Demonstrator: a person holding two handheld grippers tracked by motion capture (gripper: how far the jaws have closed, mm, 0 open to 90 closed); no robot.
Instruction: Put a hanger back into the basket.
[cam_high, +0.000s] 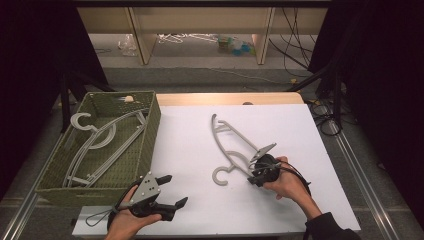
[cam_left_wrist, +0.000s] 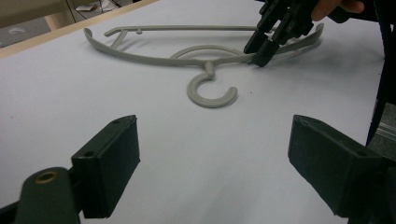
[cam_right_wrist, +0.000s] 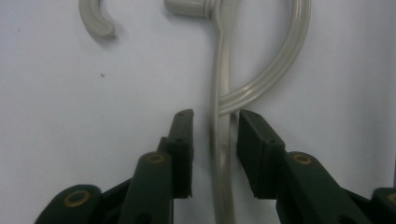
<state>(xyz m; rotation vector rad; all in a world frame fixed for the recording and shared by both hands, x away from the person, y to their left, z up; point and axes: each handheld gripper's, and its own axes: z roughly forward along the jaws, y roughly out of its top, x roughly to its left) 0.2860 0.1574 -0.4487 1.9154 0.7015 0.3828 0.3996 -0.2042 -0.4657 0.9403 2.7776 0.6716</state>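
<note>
Basket (cam_high: 150, 131) of green weave sits at the table's left edge in the high view, with grey hangers (cam_high: 95, 145) lying inside it. Just right of its near corner the left gripper (cam_high: 172, 190) rests low over the white tabletop (cam_high: 300, 130), jaws spread wide and holding nothing; its own view confirms bare surface between the two pads. Further right, one grey hanger (cam_high: 231, 147) lies flat on the white surface, hook end toward the person. The right gripper (cam_high: 256, 175) comes down on the hanger's arm beside the hook. From above, the hand hides how the jaws stand. The right gripper view settles it: the hanger's arm (cam_right_wrist: 223, 154) runs between the two pads, narrowly straddled, with a slim gap visible on the left side, so not yet pinched.
</note>
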